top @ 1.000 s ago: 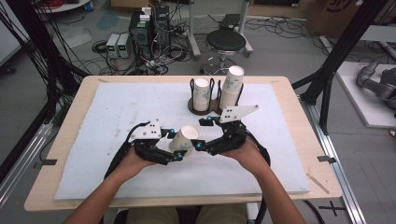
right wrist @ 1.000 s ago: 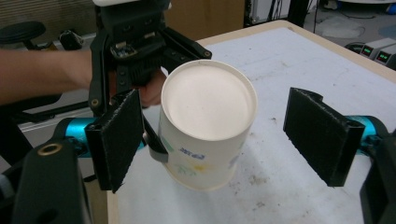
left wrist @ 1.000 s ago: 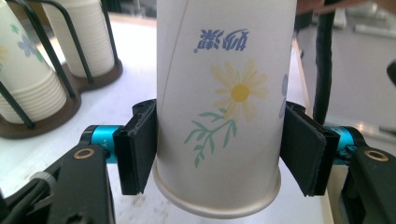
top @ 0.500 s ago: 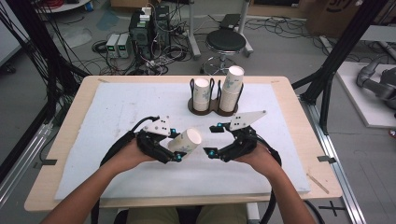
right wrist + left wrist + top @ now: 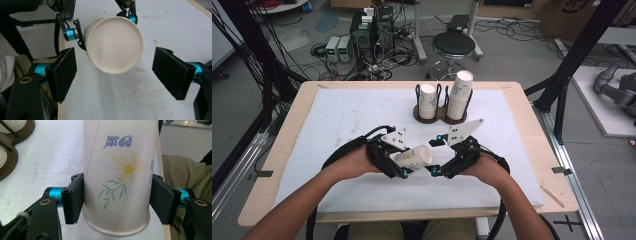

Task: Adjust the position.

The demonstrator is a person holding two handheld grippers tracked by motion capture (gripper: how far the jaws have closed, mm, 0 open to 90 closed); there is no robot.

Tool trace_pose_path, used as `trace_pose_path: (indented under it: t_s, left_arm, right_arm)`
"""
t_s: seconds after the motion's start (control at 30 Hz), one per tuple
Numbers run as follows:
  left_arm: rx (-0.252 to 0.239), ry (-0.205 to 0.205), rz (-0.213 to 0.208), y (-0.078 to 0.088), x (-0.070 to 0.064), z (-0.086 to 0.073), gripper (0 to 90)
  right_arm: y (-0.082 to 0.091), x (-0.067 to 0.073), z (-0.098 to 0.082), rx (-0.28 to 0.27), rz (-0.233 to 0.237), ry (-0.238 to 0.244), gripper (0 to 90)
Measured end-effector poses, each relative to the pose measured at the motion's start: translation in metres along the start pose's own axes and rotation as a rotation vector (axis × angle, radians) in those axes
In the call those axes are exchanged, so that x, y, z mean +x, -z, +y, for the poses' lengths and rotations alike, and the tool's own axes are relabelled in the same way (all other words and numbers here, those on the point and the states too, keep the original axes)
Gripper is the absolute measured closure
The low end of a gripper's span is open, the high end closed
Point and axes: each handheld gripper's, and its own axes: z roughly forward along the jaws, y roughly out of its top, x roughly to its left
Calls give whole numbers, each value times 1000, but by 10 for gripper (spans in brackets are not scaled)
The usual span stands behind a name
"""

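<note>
On the white mat of the wooden table, your left gripper clamps a flowered paper cup sideways; your right gripper gapes wide, holding nothing.

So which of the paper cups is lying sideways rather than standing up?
The flowered paper cup clamped in the left gripper; the others stand stacked in the wooden holder.

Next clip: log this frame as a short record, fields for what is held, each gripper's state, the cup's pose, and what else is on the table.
held: paper cup with a flower print
left gripper: shut on the cup, pads on both sides of its wall
right gripper: jaws open, facing the cup's closed base, not touching it
cup pose: on its side above the white mat
elsewhere: brown cup holder at the far side, with two cup stacks
</note>
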Motion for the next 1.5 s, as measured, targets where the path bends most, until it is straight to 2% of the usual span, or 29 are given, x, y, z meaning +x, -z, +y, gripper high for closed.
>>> trace_pose_path:
  t_s: [0.2, 0.43, 0.5, 0.57, 0.63, 0.7, 0.77, 0.8, 0.87, 0.97, 1.07, 1.23, 1.43, 1.5]
  left_arm:
    - [21, -10, -20, -2, -2, 2, 334]
    - [29, -14, -36, -5, -2, 2, 334]
    - [29, -17, -41, -5, -2, 2, 333]
    - [28, -19, -43, -5, -2, 2, 331]
    - [22, -22, -48, -5, -2, 2, 324]
    - [11, -31, -56, -5, -2, 1, 309]
    - [-17, -40, -69, -5, -3, 0, 279]
    - [-34, -35, -68, -5, -3, -1, 220]
    - [-58, -24, -53, -4, -3, -3, 188]
    - [-102, 4, -32, 0, -1, -9, 190]
    - [-163, 10, -50, 6, 0, -17, 190]
    - [-255, 55, -35, 12, 1, -30, 191]
    - [-394, 114, -14, 17, -3, -49, 190]
    - [-438, 128, -4, 19, -4, -55, 190]
  right_arm:
    - [-9, -1, 6, 34, 34, 15, 204]
    - [-19, -2, 11, 84, 45, 35, 210]
    - [-21, -3, 11, 91, 62, 56, 272]
    - [-21, -2, 11, 95, 67, 58, 280]
    - [-22, -2, 11, 95, 83, 69, 351]
    - [-21, -1, 11, 97, 94, 74, 359]
    - [-21, -2, 11, 88, 105, 73, 361]
    - [-20, -2, 11, 91, 107, 69, 363]
    - [-19, -2, 10, 92, 105, 65, 365]
    - [-17, -4, 7, 82, 101, 47, 366]
    - [-15, -6, 1, 74, 91, 28, 366]
    - [-13, -7, -7, 53, 73, 7, 366]
    - [-10, -5, -18, -11, 51, -21, 366]
    - [-8, -3, -23, -63, 40, -43, 366]
